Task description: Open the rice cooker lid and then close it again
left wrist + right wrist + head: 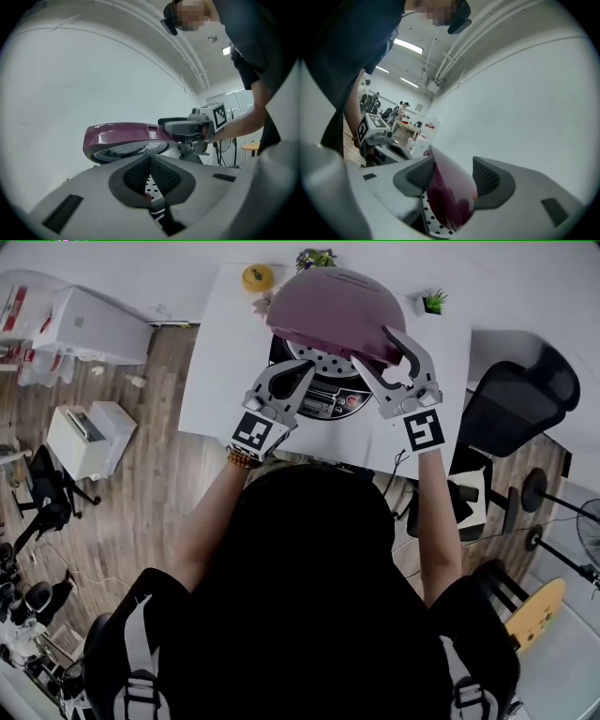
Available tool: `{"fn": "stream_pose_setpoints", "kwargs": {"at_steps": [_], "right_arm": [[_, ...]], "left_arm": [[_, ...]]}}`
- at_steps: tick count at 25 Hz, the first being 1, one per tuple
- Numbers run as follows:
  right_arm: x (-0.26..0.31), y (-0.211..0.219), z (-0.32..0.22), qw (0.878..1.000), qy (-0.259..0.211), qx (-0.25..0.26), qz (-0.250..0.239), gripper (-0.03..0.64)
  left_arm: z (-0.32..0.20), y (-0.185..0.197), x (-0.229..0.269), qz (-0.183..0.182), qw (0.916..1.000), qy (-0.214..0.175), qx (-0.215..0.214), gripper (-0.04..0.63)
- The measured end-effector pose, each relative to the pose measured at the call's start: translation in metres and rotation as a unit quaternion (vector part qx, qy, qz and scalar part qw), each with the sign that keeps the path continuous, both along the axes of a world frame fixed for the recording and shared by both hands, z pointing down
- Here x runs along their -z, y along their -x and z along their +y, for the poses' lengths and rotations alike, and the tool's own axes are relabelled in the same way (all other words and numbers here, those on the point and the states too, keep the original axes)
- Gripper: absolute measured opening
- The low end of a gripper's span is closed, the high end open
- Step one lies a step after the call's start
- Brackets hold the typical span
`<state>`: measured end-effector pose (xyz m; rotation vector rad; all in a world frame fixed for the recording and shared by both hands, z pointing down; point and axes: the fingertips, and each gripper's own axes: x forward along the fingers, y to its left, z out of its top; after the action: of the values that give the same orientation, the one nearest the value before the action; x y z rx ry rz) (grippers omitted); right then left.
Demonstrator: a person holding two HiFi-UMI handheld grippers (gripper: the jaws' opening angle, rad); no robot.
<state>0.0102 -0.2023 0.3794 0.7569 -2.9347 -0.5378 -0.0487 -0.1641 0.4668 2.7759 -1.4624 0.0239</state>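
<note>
Head view steeply down from above, gripper views close, level, all sharing lid (333, 310)

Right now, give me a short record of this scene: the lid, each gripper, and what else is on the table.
rice cooker lid: maroon, raised partway above the rice cooker
right gripper: open, the lid's edge between its jaws
left gripper: shut, nothing in it, near the cooker's front
white table: also holds a small potted plant and a yellow round object

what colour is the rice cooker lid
The lid is a deep plum purple, clearest in the head view.
</note>
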Motion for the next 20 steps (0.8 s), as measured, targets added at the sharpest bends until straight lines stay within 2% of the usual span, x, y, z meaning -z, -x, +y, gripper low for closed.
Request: {"fn": "stream_pose_setpoints", "kwargs": {"at_steps": [1,4,5,7,11,15,20], "right_arm": [[-0.005,0.000,0.001,1.000,-0.003,0.003,0.015,0.252],[-0.031,-0.003,0.007,0.994,-0.024,0.013,0.108,0.252],[-0.038,-0.004,0.009,0.992,-0.022,0.012,0.122,0.252],[-0.048,-0.003,0.014,0.992,-0.012,0.008,0.128,0.255],[-0.058,-0.002,0.018,0.993,0.007,-0.004,0.117,0.255],[-0.061,-0.001,0.019,0.993,0.016,-0.011,0.114,0.256],[-0.077,-0.002,0.023,0.990,0.087,-0.031,0.105,0.258]], "left_arm": [[0.000,0.001,-0.001,-0.001,1.0000,0.003,0.001,0.021],[-0.001,-0.001,0.001,-0.007,1.0000,-0.003,-0.001,0.021],[-0.001,-0.001,0.001,-0.007,1.0000,-0.003,-0.002,0.021],[0.000,-0.001,0.001,-0.008,1.0000,-0.003,-0.004,0.021],[0.002,-0.007,-0.002,-0.038,0.9992,-0.004,-0.011,0.021],[0.003,-0.005,-0.003,-0.034,0.9994,0.008,-0.006,0.021],[0.009,0.006,0.006,-0.030,0.9995,0.006,0.000,0.021]]}}
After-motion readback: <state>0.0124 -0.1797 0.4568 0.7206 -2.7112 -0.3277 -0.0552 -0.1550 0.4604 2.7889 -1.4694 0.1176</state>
